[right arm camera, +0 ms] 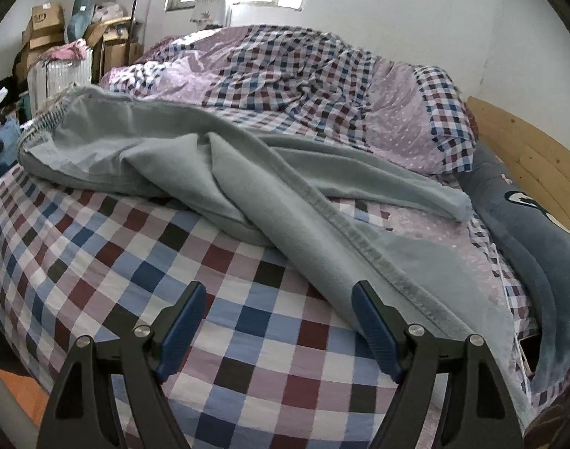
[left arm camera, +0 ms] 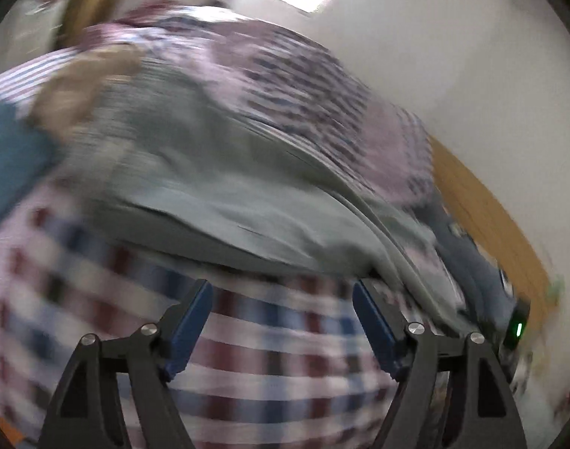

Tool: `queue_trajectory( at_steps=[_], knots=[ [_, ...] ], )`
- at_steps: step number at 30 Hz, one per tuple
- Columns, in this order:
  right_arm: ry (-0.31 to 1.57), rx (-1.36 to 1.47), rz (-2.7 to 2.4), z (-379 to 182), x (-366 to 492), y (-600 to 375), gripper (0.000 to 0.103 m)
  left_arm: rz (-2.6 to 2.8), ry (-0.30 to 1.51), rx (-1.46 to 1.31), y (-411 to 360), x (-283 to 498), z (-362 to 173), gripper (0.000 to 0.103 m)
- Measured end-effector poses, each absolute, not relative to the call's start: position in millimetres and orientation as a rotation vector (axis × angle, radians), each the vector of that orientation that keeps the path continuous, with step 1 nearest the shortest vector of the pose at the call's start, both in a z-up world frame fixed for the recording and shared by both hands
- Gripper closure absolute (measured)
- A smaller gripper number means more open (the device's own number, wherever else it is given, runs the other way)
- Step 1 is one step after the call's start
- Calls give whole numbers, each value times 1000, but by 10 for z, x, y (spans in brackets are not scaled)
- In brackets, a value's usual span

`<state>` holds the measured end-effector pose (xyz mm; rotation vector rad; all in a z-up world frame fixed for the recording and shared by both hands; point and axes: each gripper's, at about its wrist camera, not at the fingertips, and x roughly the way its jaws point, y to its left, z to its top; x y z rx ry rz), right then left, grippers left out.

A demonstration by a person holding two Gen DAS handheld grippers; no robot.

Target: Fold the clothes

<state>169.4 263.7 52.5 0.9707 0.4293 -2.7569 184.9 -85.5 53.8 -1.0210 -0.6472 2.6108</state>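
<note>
A grey-green garment that looks like trousers lies crumpled across the checked bedsheet, one leg running toward the lower right. My right gripper is open over the sheet, its right finger next to the leg's seam, nothing between the pads. The left wrist view is smeared by motion. There the same garment lies just beyond my left gripper, which is open above the checked sheet and holds nothing. A person's hand shows blurred at the garment's upper left.
A bunched checked and lilac quilt fills the back of the bed. A dark blue pillow lies along the wooden headboard at right. Boxes and a white bin stand at the far left. A blue object sits at the left.
</note>
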Motion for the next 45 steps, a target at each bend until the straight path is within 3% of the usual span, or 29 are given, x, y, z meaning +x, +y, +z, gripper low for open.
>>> queue_trajectory(
  at_steps=[5,9,14,22,27,28,29,31,35,45],
  knots=[
    [497,954,-2802,777,1874,2872,21,2516,-272,-1044,-37,1734,447,21],
    [659,1072,-2763,1036,1980,3371,23,2459,-150,-1015,287,1757,407,21],
    [748,1342,-2646,1147,1929,3962,42,2427,-159,-977,402,1551,458,21],
    [885,1649,-2377,801,1643,4097,43,2448,-97,-836,536,1138,770,20],
    [1037,1782,-2240,465,1399,4083,48,2505,-193,-800,255,859,804,19],
    [1070,1802,-2206,420,1367,4067,58,2514,-212,-811,202,820,785,19],
    [1103,1822,-2172,374,1336,4051,75,2523,-225,-820,156,786,769,19],
    [1157,1846,-2103,353,1289,4033,93,2551,-231,-825,79,723,747,19],
    [1294,1822,-2061,531,1160,3999,93,2600,-277,-814,-45,604,711,19],
    [1606,1569,-2333,1587,272,4049,94,2690,-491,-884,-507,318,548,19]
  ],
)
